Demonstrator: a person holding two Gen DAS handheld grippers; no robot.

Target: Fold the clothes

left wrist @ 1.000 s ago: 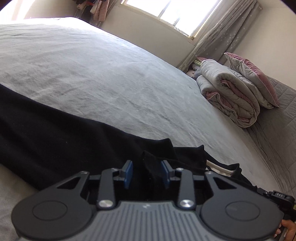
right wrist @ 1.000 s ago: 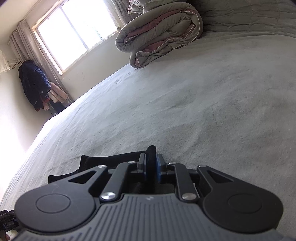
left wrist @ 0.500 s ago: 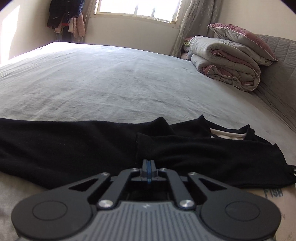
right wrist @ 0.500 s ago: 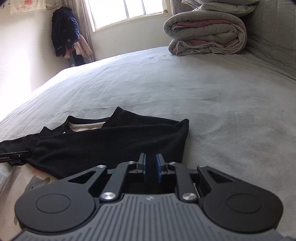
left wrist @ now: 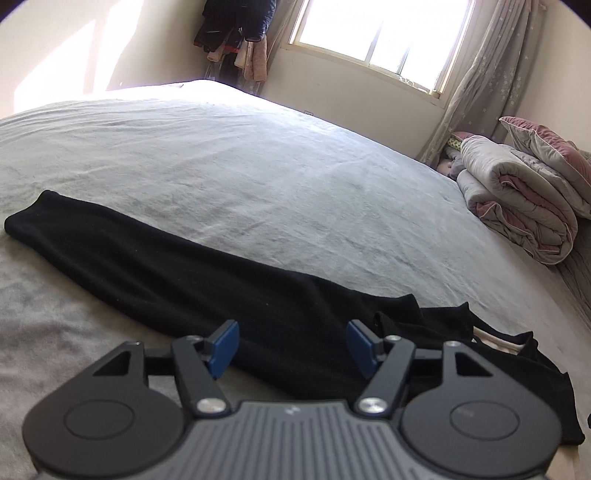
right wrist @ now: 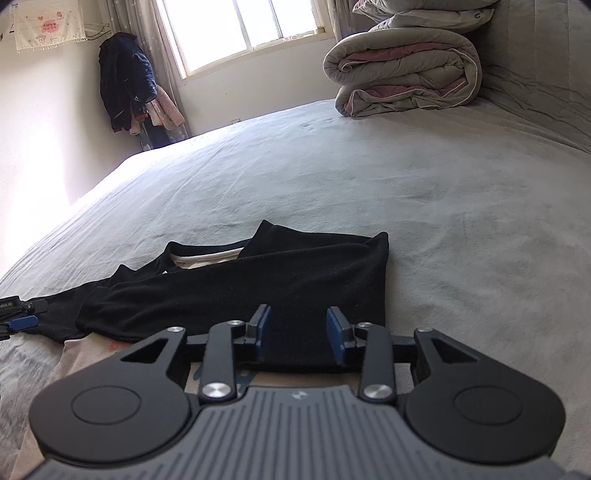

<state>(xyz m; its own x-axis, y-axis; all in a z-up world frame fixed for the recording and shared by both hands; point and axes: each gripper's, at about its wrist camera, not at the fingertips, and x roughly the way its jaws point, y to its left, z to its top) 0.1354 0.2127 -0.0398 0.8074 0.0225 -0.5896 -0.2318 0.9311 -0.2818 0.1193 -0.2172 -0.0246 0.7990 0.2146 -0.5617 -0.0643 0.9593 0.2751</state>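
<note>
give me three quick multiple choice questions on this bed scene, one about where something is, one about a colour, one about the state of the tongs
1. Where does the rolled quilt lie?
A. at the far end of the bed, below the window
B. on the floor
C. on top of the black garment

2. What colour is the garment spread on the bed?
A. white
B. black
C. red

3. How do the left tongs and right tongs stand?
A. both clamped on cloth
B. left open, right clamped
C. both open, gripping nothing

Answers:
1. A, the quilt sits by the far edge of the bed under the window.
2. B, the long cloth is black, with pale fabric showing at the neck opening.
3. C, the blue pads stand apart in both views; the jaws have just been opening, and the garment lies flat beyond them.
</note>
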